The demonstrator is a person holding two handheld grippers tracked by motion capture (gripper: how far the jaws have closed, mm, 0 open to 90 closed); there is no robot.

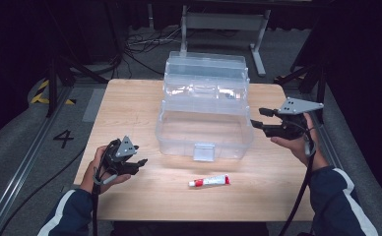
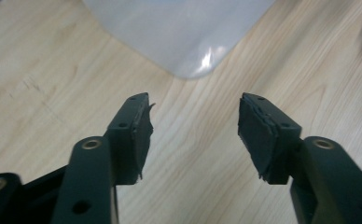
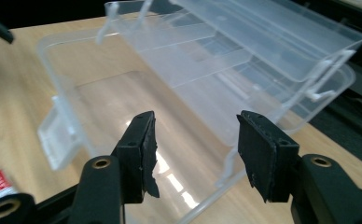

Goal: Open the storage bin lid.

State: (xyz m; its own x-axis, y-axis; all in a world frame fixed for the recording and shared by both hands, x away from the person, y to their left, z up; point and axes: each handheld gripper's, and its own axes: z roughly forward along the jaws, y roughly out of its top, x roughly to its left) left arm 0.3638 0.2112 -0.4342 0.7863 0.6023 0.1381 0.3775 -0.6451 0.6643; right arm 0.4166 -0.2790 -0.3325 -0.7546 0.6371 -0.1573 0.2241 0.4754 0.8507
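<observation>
On woodgrain table [image 1: 130,105], clear box [image 1: 204,130] (hinged, rectangular)

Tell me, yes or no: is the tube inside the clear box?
No, the tube lies on the table in front of the clear box.

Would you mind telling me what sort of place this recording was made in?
Probably a lab or recording studio, not a home: a small light wooden table stands amid black curtains, loose cables run over the grey floor, which bears yellow-black hazard tape and a painted number 4.
</observation>
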